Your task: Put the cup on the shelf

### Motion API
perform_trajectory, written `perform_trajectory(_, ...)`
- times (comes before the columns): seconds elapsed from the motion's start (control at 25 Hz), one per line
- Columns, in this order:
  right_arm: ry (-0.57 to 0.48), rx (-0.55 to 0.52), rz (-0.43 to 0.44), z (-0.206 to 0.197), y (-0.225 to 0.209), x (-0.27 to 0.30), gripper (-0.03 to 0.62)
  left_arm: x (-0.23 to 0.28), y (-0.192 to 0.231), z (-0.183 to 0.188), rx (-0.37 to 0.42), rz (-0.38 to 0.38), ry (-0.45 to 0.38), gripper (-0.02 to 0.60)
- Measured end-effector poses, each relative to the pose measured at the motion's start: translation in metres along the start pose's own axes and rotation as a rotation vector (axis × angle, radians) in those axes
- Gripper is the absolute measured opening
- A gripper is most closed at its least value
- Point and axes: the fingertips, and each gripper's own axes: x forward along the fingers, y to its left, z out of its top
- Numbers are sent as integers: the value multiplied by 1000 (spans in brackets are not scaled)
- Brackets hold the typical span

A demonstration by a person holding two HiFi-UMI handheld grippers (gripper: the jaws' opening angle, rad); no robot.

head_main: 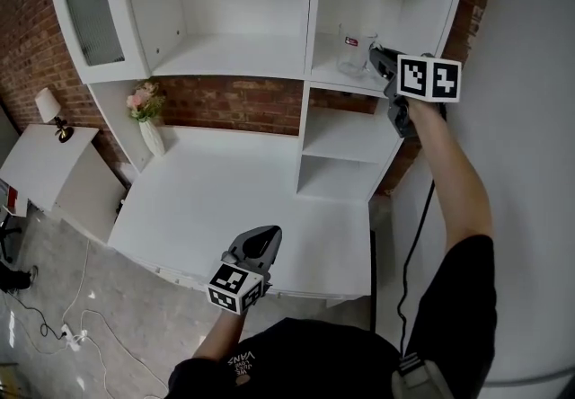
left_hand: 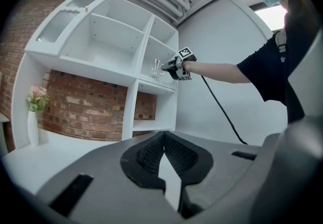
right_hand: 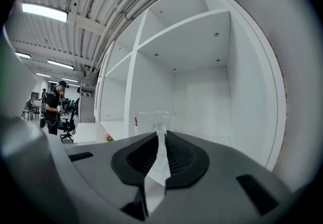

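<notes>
The right tool (head_main: 375, 54) is clenched on the thin handle of the clear glass cup (head_main: 352, 51), which is at the upper right compartment of the shelf (head_main: 328, 72), near the front edge. Whether its base rests on the board cannot be told. The left tool (head_main: 262, 237) is clenched on nothing, over the bench (head_main: 225, 199).

Likely risks: the cup could swivel about so narrow a pinch, or, let go before it sits flat, tip off the front edge and break.
</notes>
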Motion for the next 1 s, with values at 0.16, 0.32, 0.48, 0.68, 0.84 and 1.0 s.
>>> perform_trajectory(0.16,27,-23,-15,-3,-8,12,35,3,3,0,0,23,-2,8)
perform_trajectory(0.32,45,-36,-15,-5,-13,22,35,8,5,1,-2,33,-5,8)
perform_trajectory(0.48,64,-17,-1,-4,-18,32,35,13,7,2,-4,44,-3,8)
perform_trajectory(0.68,52,-37,-19,-5,-25,45,35,14,8,2,-4,58,3,8)
perform_trajectory(0.84,71,-53,-41,-5,-25,55,35,9,14,3,-7,86,-2,8)
perform_trajectory(1.0,128,-120,-102,-5,-30,65,35,5,17,2,-5,98,6,8)
